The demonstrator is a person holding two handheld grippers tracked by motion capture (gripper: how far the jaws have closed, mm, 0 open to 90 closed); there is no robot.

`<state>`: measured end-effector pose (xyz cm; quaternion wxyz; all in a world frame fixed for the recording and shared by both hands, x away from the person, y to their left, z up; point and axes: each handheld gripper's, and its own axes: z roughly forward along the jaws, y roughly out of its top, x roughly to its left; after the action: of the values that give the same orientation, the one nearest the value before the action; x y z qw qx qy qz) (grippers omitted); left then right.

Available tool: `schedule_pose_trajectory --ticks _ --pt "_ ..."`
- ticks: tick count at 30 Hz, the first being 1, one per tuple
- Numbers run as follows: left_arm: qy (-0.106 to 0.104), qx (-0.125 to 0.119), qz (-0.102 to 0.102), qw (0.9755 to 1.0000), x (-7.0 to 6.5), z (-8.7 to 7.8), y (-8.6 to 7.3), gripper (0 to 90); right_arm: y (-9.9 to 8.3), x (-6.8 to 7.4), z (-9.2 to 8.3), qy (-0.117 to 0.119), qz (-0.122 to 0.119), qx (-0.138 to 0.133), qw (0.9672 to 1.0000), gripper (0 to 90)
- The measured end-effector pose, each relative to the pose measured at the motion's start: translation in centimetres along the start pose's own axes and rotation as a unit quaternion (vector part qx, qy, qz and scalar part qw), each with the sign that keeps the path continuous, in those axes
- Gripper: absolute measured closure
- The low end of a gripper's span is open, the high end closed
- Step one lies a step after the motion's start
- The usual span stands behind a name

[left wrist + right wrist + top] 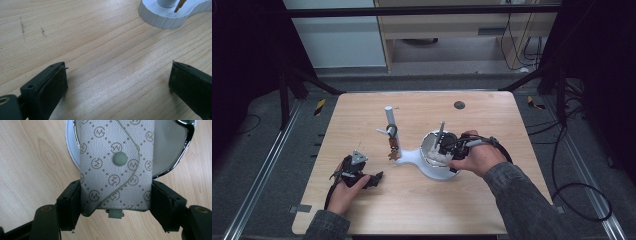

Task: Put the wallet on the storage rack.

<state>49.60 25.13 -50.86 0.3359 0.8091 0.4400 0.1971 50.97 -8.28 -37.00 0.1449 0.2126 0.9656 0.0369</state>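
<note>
Nearest the person, the left gripper (373, 179) rests low on the tabletop (422, 210), its fingers (51, 82) spread wide with bare wood between them; it holds nothing and sits well apart from the work.

Further in, the right gripper (115, 197) has its fingers (70, 202) clamped on the two sides of a grey patterned pouch (116, 165) with a snap button. The pouch hangs over the shiny bowl (183, 152) that forms one end of a white stand (424, 165); whether its far end touches the bowl cannot be told.

Beyond that, the stand's post (390, 122) rises with a small hook, from which a ring with a brownish tag (393, 150) hangs.

By my reading, the grasp is done and the pouch has reached the bowl. What seems left is to lower it, let go, and draw the right hand (479, 157) clear.
</note>
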Motion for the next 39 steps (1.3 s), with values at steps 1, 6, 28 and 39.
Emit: schedule_pose_trajectory --ticks 1,6,28,39 --pt "0.0 0.0 0.0 1.0 0.0 0.0 0.0 1.4 0.1 0.0 0.1 -0.001 0.002 0.001 1.0 30.7" --pt "0.0 0.0 0.0 1.0 0.0 0.0 0.0 1.3 0.2 -0.2 0.3 -0.001 0.003 0.001 1.0 30.7" --pt "-0.001 0.001 0.001 1.0 0.0 0.0 0.0 1.0 1.4 -0.4 1.1 0.0 0.0 0.011 0.9999 30.5" --pt "-0.001 0.002 0.001 1.0 0.0 0.0 0.0 0.8 1.9 -0.6 1.5 0.003 0.0 0.016 0.9999 30.5"
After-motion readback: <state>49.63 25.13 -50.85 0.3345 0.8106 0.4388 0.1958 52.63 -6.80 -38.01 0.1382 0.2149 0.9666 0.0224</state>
